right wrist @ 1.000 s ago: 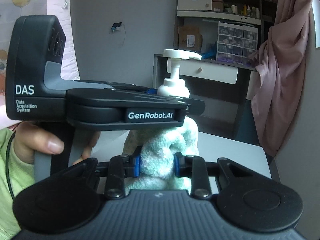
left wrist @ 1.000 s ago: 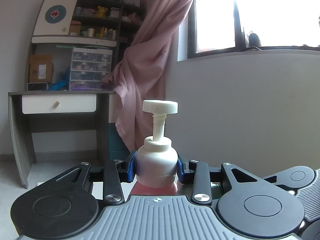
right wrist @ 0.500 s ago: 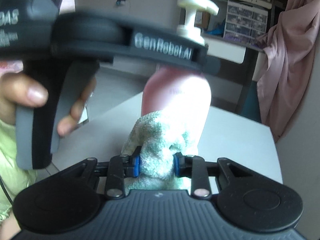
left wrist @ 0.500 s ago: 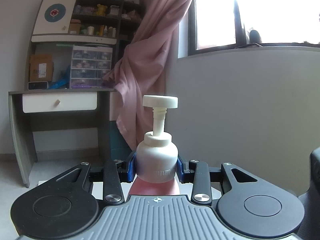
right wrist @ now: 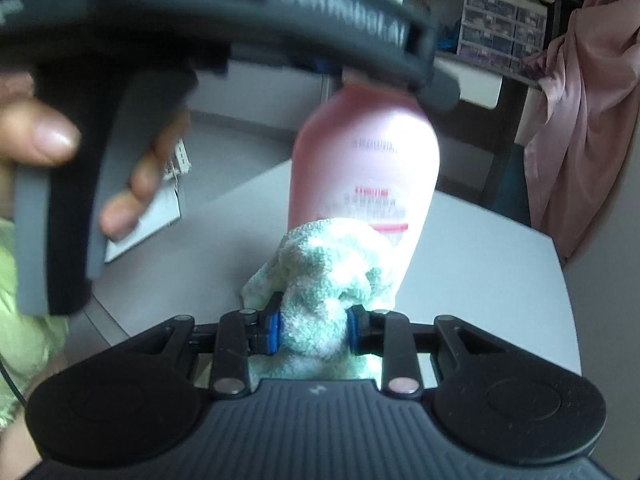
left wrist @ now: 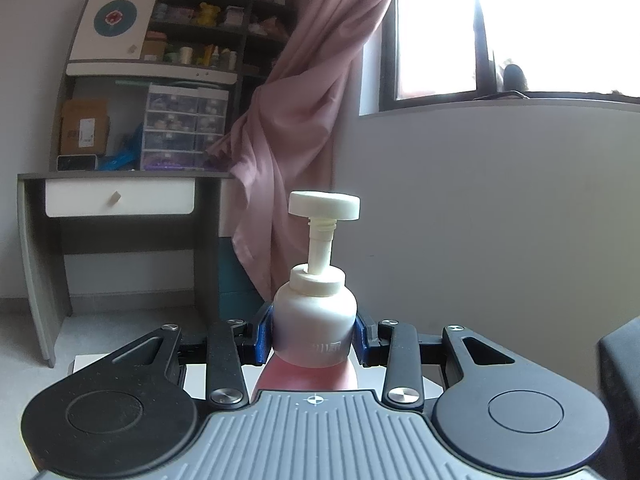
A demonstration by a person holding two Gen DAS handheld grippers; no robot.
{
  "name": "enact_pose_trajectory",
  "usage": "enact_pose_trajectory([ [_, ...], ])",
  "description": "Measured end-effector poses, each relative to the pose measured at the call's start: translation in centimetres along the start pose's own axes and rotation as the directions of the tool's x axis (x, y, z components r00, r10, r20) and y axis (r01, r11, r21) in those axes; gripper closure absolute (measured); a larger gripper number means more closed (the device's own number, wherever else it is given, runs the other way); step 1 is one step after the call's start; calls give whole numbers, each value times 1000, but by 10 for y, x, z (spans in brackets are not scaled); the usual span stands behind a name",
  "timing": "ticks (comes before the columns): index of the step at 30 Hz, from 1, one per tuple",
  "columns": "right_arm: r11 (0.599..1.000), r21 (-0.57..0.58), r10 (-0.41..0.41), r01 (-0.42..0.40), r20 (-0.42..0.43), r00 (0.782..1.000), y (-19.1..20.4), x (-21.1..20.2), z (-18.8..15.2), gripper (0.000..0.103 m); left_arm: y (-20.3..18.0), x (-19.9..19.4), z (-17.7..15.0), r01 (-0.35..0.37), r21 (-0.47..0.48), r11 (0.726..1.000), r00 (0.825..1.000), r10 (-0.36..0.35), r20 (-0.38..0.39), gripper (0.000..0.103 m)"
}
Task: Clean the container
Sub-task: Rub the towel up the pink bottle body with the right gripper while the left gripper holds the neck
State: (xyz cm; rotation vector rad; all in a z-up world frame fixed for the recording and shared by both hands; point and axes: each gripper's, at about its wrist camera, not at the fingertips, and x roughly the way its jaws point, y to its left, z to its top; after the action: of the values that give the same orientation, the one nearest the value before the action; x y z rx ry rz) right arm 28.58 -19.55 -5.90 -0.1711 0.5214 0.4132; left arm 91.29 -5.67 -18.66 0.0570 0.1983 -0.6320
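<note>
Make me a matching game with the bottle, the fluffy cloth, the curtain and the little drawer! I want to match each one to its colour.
Things:
1. pump bottle body
2. cloth
3. curtain
4. desk drawer

Colours:
A. white
B. pale green
C. bright pink
D. dusty mauve-pink

Pairs: 1-C, 2-B, 3-D, 4-A.

The left gripper clamps the bottle near its top; the right gripper pinches the cloth against the bottle's lower side.
</note>
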Motion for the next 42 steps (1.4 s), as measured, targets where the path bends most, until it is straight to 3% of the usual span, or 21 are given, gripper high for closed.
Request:
enact_pose_trajectory([
  [6,1000,8,15,-16,110,994,5,-25,11,74,7,-4,2,2,-2,1000,1000,-2,-2,64],
  [14,999,26,17,-22,185,983,5,-39,17,74,10,-8,0,7,-1,1000,1000,-7,-4,64],
  [21,1000,8,27,-28,128,991,3,-27,12,74,11,-10,1,9,-7,1000,1000,-9,-6,64],
  [33,999,-16,31,-31,-38,999,4,10,-1,74,10,-6,3,6,-8,1000,1000,-6,-5,64],
  [39,999,-29,13,-14,-48,999,9,11,-2,74,9,-7,-1,6,-7,1000,1000,-6,-7,64],
  [42,1000,-27,11,-12,-14,1000,11,2,0,74,7,-4,2,5,-9,1000,1000,-5,-8,64],
])
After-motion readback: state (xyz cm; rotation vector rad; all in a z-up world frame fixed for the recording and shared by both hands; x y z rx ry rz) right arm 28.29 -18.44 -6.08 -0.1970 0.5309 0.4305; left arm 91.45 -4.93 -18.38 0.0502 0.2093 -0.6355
